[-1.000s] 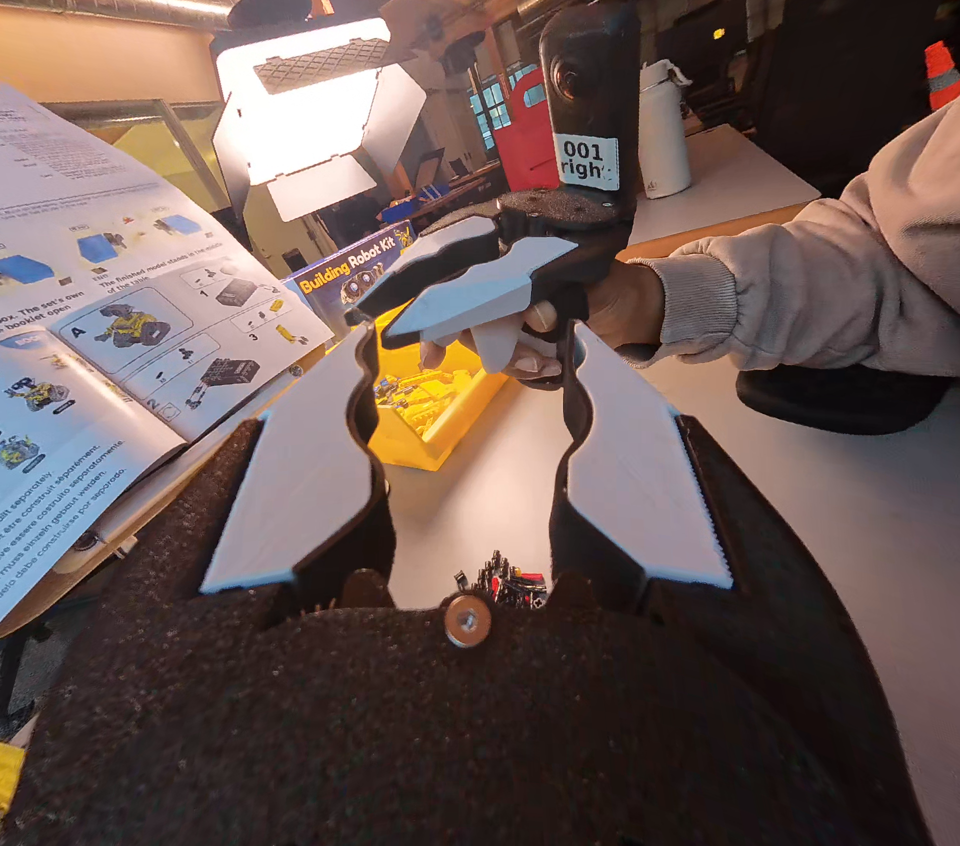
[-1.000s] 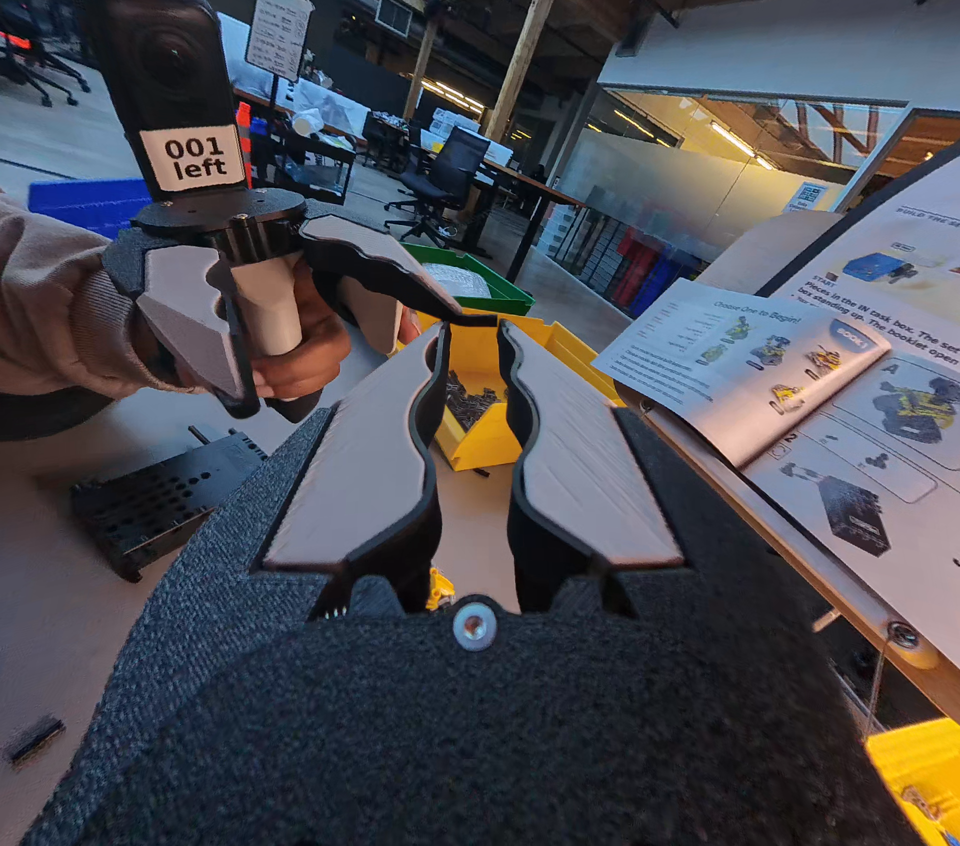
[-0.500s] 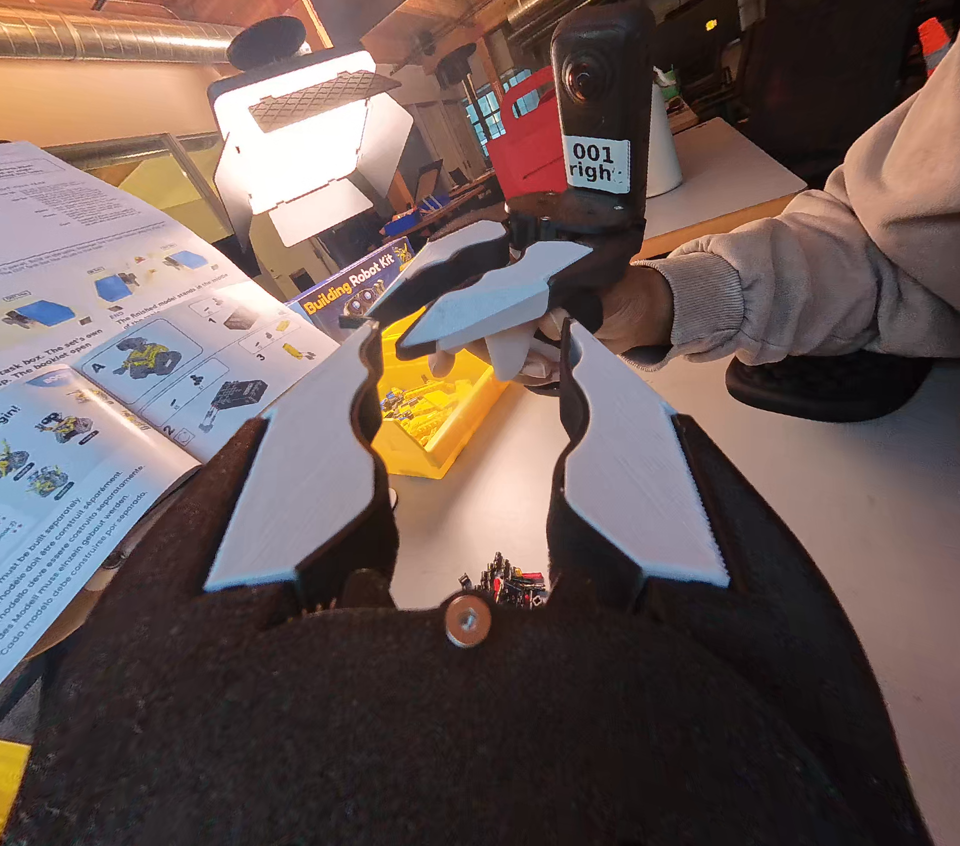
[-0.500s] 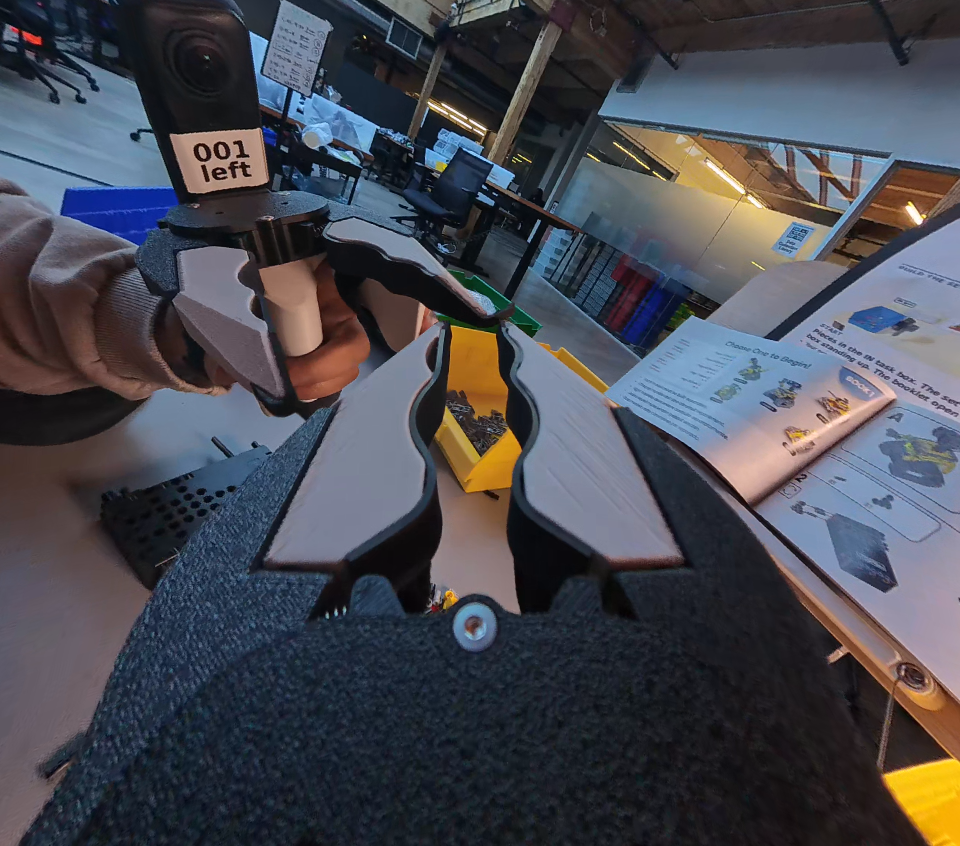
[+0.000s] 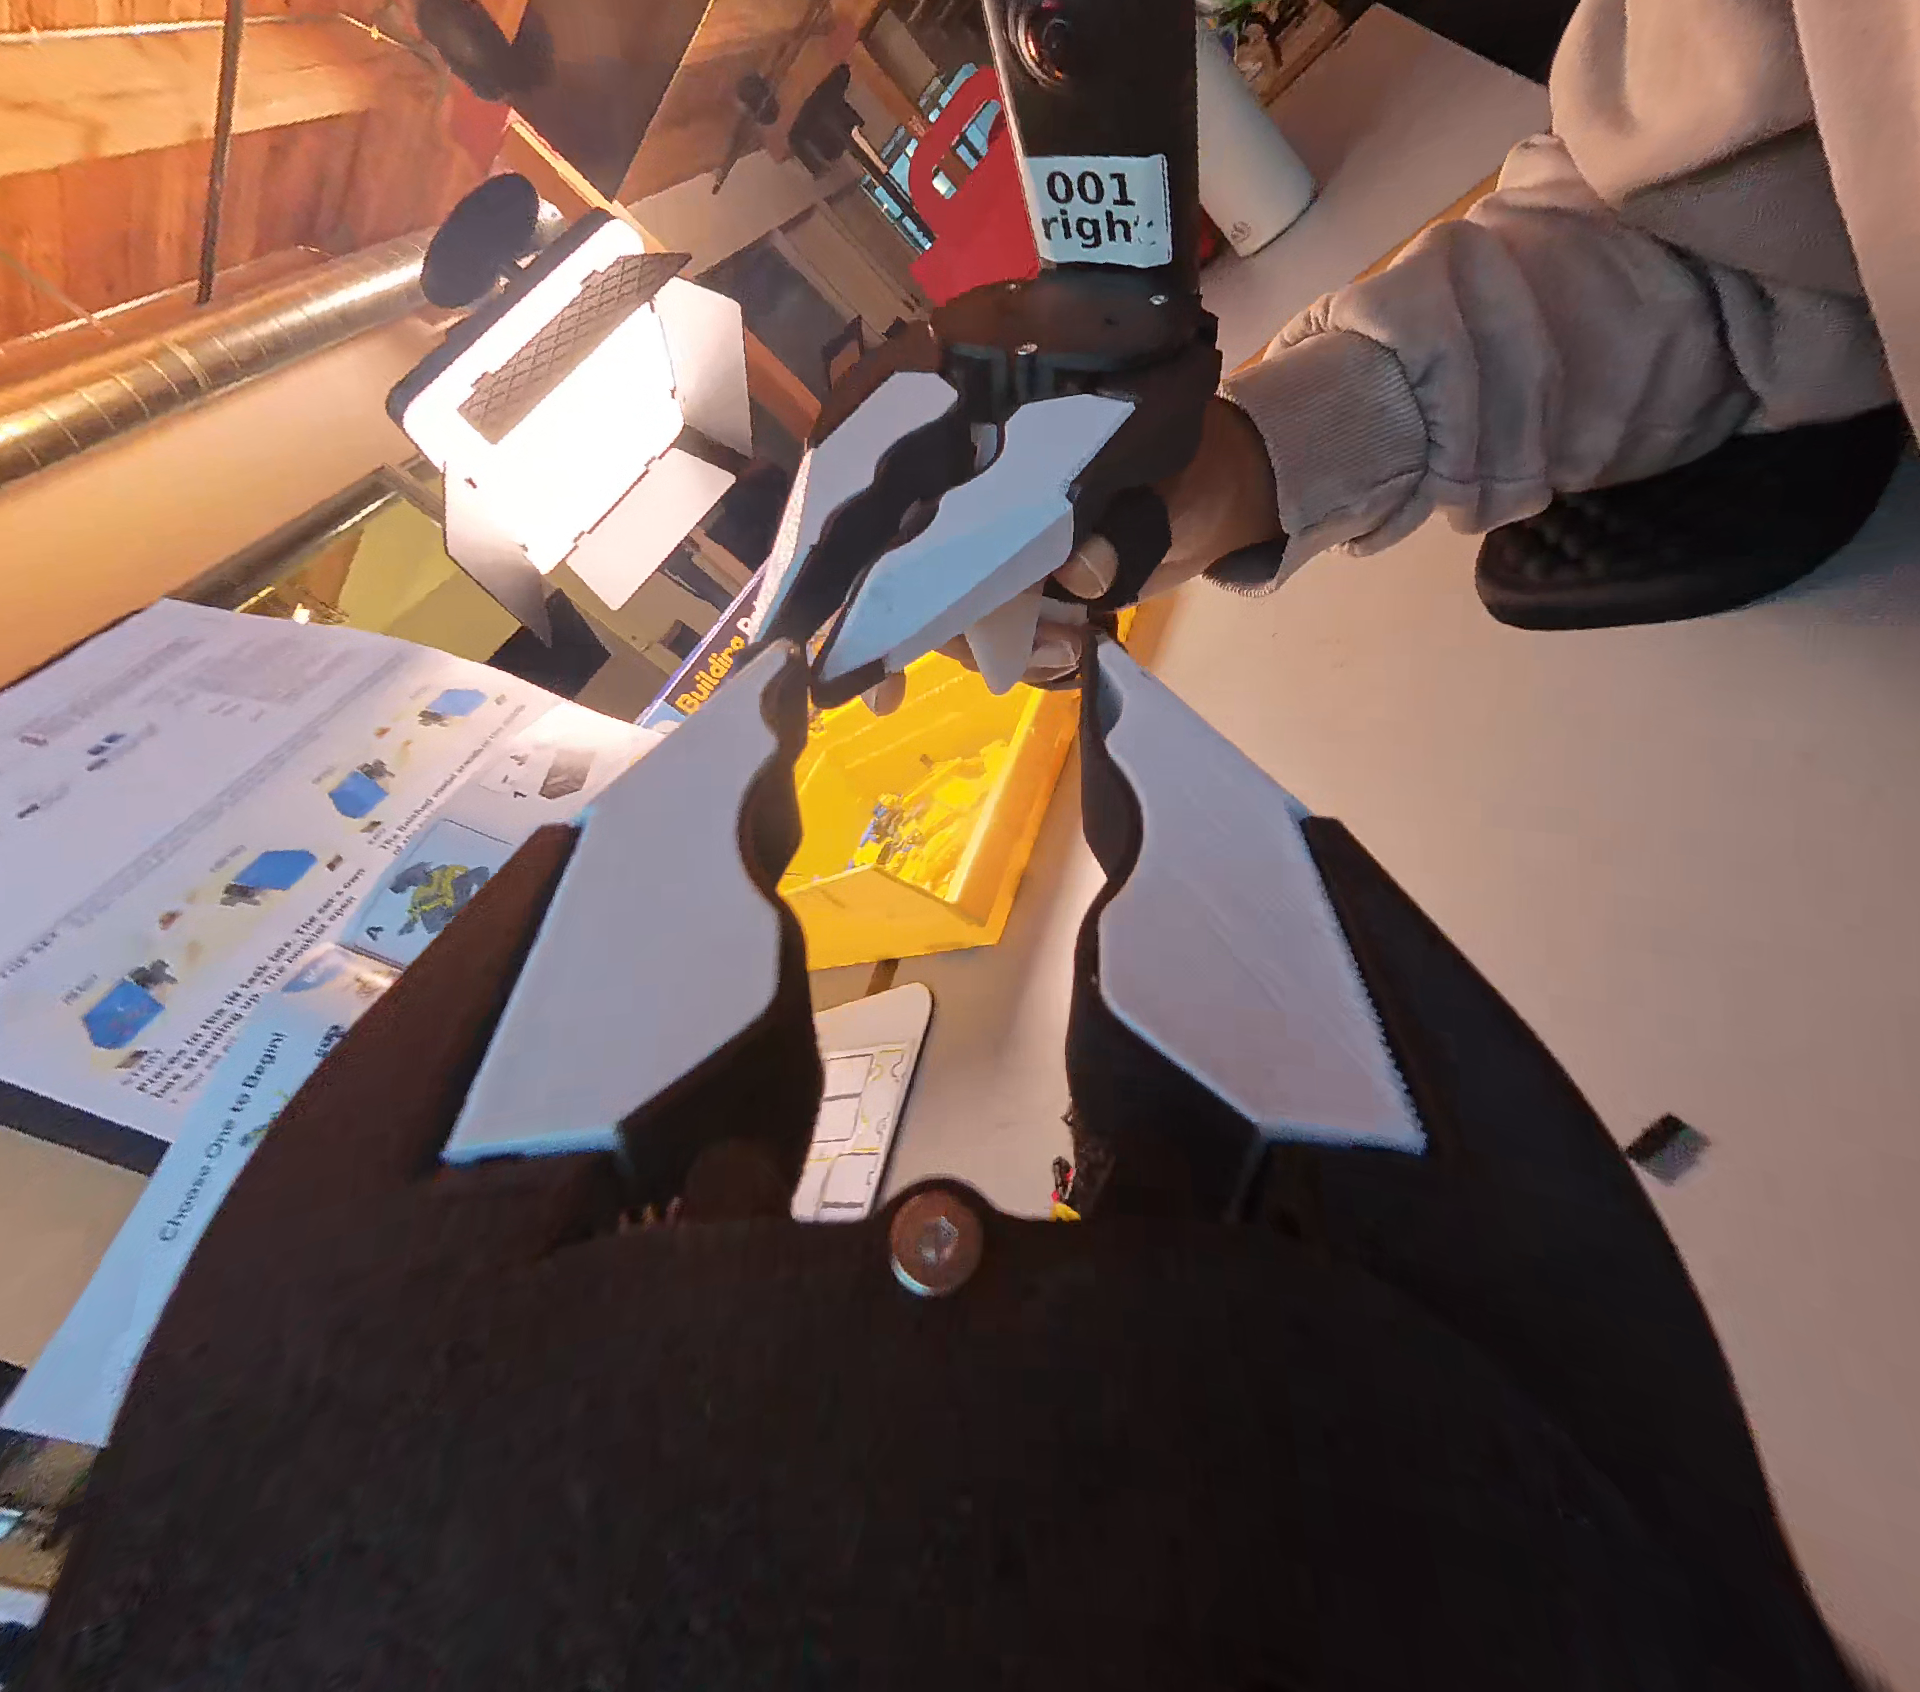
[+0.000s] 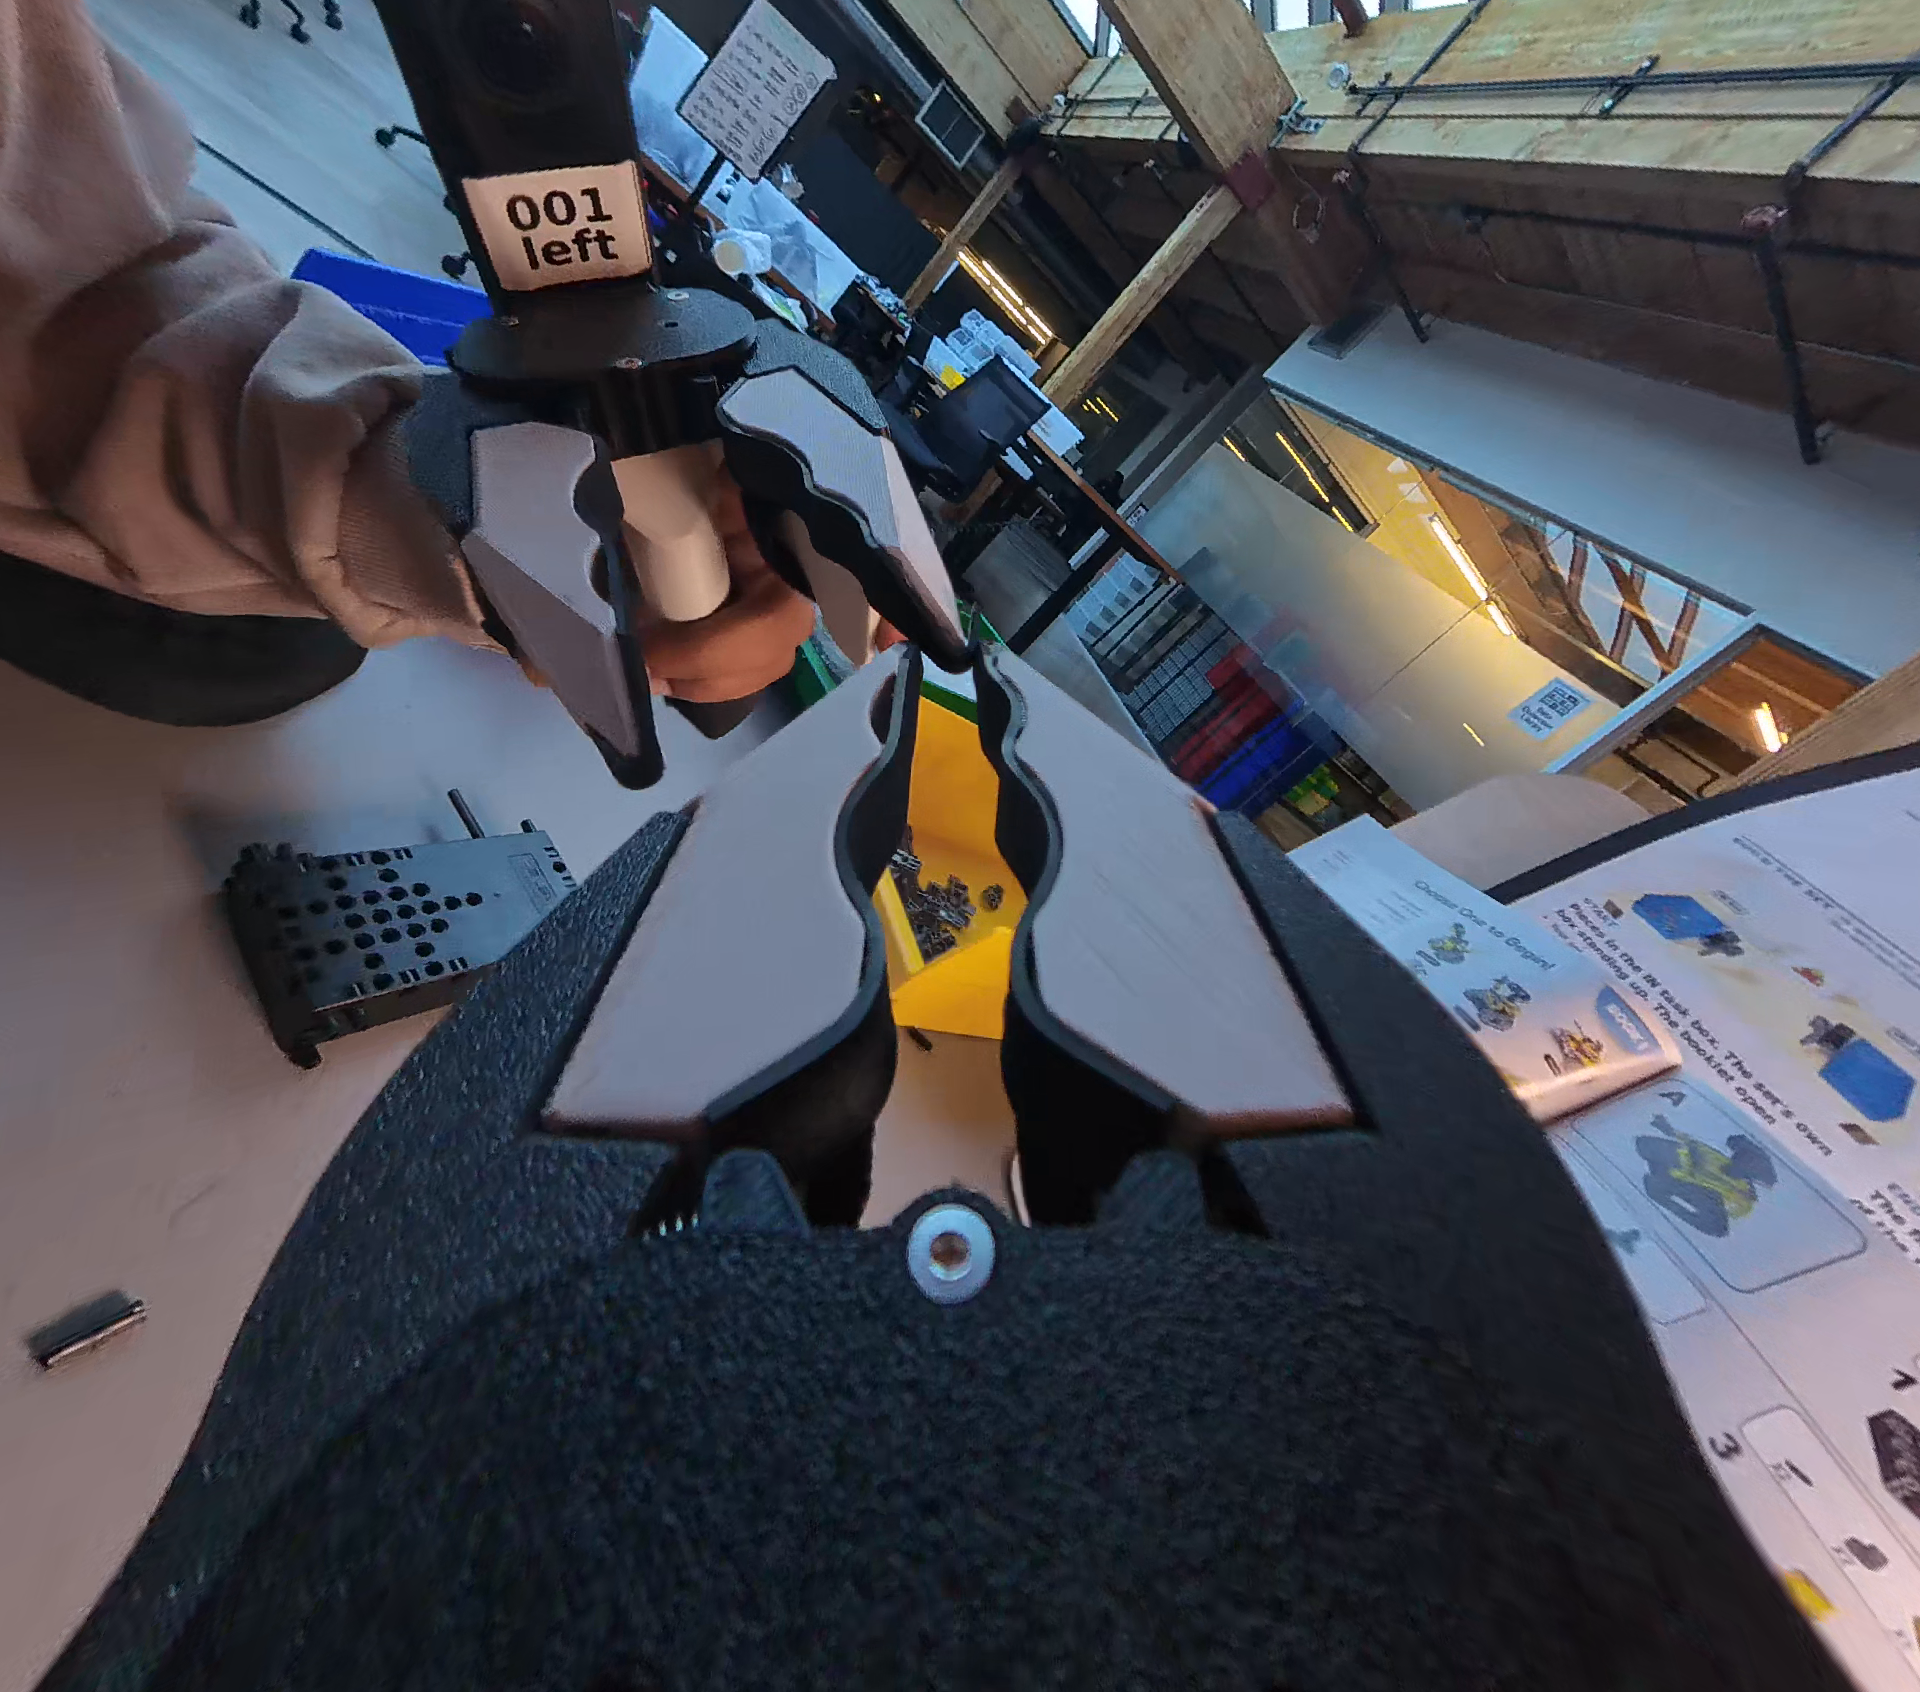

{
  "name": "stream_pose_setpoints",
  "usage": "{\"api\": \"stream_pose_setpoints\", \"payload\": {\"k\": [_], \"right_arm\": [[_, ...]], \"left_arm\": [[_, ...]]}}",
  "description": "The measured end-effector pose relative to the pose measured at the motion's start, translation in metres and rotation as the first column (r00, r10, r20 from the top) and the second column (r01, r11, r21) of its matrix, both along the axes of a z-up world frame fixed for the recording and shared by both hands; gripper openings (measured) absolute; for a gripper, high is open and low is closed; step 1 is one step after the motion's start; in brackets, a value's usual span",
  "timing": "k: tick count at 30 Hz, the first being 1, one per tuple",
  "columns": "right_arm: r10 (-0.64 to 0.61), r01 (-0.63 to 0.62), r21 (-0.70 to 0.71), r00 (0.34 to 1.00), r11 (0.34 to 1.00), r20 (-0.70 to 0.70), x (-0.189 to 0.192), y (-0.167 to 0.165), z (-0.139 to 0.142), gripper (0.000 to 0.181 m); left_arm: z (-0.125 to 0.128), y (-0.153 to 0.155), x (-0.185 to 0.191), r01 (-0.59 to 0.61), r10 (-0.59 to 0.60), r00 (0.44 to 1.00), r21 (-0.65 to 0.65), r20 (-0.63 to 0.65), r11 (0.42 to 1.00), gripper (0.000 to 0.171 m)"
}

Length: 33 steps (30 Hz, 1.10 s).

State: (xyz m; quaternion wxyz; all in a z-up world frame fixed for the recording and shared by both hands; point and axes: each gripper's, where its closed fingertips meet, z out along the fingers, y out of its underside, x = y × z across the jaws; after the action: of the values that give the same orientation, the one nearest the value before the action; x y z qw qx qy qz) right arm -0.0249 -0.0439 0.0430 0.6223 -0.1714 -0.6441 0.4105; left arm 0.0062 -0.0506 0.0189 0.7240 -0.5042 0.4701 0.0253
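Yellow bin [image 5: 935, 910] is sitting on the white table [image 5: 1455, 811], directly ahead of both tools and well below the tips. It is holding small parts: yellow and blue pcs in the left wrist view, dark pcs in the right wrist view.

L gripper [image 5: 940, 666]: I am holding it up off the table with the fingers spread wide. Nothing is between them and nothing is touching them.

R gripper [image 6: 943, 666]: I am holding it raised too, with the fingers drawn near each other and only a narrow gap at the tips. Nothing is in the gap. One tip of the L tool is hanging just above it, very near; contact can't be confirmed.

Status: neither tool is carrying or touching any part. All pcs visible are lying in the bin or on the table.

Left wrist view only:
- lit lamp [image 5: 561, 416] behind the bin
- white card [image 5: 868, 1081] flat on the table, just in front of the bin
- blue box [image 5: 717, 666] beside the bin

Right wrist view only:
- black perforated plate [image 6: 384, 925] lying on the table, below the L tool

Both views: open booklet [image 5: 208, 811] propped beside the bin, and a small dark pc [image 6: 83, 1330] lying alone on the table.
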Motion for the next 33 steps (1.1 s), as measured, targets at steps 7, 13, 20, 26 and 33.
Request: {"api": "stream_pose_setpoints", "payload": {"k": [7, 13, 20, 26, 33], "right_arm": [[-0.085, 0.094, 0.104, 0.993, 0.990, -0.083, 0.001, 0.001, 0.003, 0.012], [-0.082, 0.096, 0.141, 0.992, 0.985, -0.100, 0.002, -0.003, -0.001, 0.012], [-0.050, 0.057, 0.125, 0.997, 0.990, -0.060, 0.003, -0.007, -0.004, 0.010], [0.028, -0.027, 0.066, 1.000, 0.997, -0.015, 0.007, -0.015, -0.006, 0.008], [0.136, -0.134, -0.034, 0.990, 0.990, 0.031, 0.011, -0.027, -0.008, 0.007]], "left_arm": [[0.002, -0.001, 0.000, 0.011, -0.011, 0.999, -0.007, 0.031, 1.000, 0.050], [0.001, -0.005, 0.003, 0.061, -0.058, 0.996, -0.048, 0.073, 0.997, 0.049], [-0.001, -0.007, 0.004, 0.057, -0.055, 0.998, -0.035, 0.044, 0.998, 0.046], [0.001, -0.013, 0.005, 0.093, -0.092, 0.994, -0.012, 0.051, 0.996, 0.037], [0.008, -0.020, 0.004, 0.178, -0.173, 0.975, -0.021, 0.139, 0.984, 0.015]]}}
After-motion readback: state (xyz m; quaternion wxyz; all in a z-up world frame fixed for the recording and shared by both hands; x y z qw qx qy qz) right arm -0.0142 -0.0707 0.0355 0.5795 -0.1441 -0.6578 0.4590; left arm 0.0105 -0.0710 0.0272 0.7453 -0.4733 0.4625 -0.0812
